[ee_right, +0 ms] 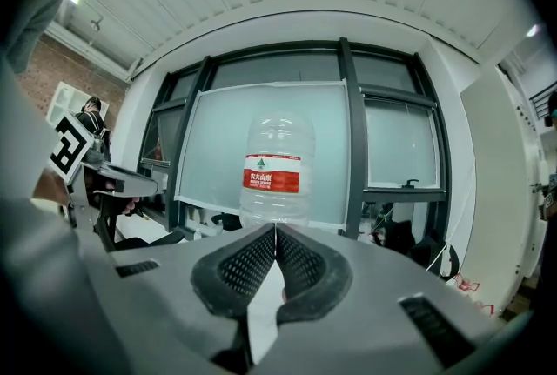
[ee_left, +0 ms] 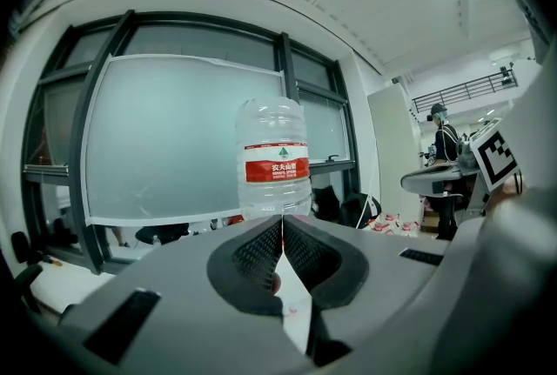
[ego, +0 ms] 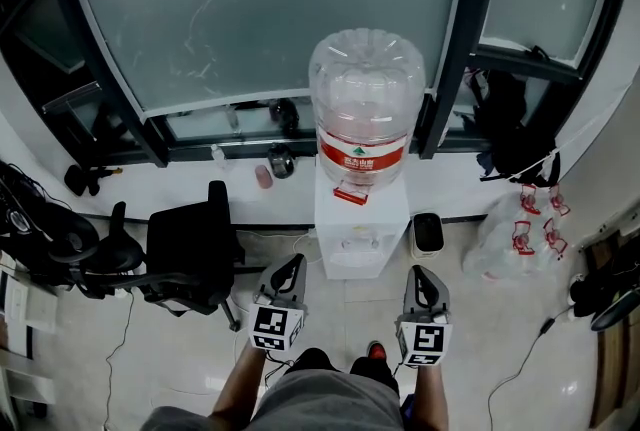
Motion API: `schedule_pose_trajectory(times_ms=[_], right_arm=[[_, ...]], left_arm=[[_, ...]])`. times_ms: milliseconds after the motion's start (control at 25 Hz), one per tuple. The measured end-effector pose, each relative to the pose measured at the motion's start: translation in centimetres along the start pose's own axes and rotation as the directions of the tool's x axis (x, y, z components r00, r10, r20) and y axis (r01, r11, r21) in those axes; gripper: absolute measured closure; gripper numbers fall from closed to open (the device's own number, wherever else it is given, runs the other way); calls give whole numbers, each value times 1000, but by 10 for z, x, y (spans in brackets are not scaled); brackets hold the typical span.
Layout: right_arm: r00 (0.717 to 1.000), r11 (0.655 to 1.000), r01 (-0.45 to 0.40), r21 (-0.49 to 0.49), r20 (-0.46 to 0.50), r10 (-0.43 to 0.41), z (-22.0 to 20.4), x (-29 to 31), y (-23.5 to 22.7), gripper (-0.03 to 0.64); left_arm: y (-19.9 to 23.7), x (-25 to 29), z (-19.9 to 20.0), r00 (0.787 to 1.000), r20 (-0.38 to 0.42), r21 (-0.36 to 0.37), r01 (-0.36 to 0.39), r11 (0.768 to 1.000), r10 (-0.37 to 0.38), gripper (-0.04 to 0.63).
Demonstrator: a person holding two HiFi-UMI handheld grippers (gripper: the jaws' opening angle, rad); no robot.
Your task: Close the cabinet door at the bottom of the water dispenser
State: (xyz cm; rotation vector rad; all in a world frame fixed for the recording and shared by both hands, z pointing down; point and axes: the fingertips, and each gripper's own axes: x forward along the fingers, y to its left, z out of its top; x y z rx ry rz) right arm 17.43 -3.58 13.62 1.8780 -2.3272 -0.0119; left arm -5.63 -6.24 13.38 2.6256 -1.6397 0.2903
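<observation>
Head view: water dispenser [ego: 360, 219] stands against the window wall, a big clear bottle [ego: 366, 99] with a red label upside down on top. Its cabinet door sits low on the front, too foreshortened to tell how it stands. Black office chair [ego: 190, 249] left of the dispenser, small bin [ego: 428, 234] just right of it. Left gripper [ego: 292, 267] and right gripper [ego: 420, 277] are held level just in front of the dispenser, apart from it.

Left gripper view: fingers [ee_left: 257, 256] pressed together, nothing between them; bottle straight ahead above the tips.

Right gripper view: fingers [ee_right: 300, 264] likewise closed and empty, pointing at the dispenser's bottle.
</observation>
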Motion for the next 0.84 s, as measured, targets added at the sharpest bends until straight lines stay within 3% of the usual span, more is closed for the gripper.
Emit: schedule_pose_trajectory(times_ms=[840], right_arm=[[1000, 1000, -1, 21, -27, 1, -5, 11, -8, 597]], left_arm=[[-4, 13, 1, 1000, -12, 5, 5, 1000, -5, 571]])
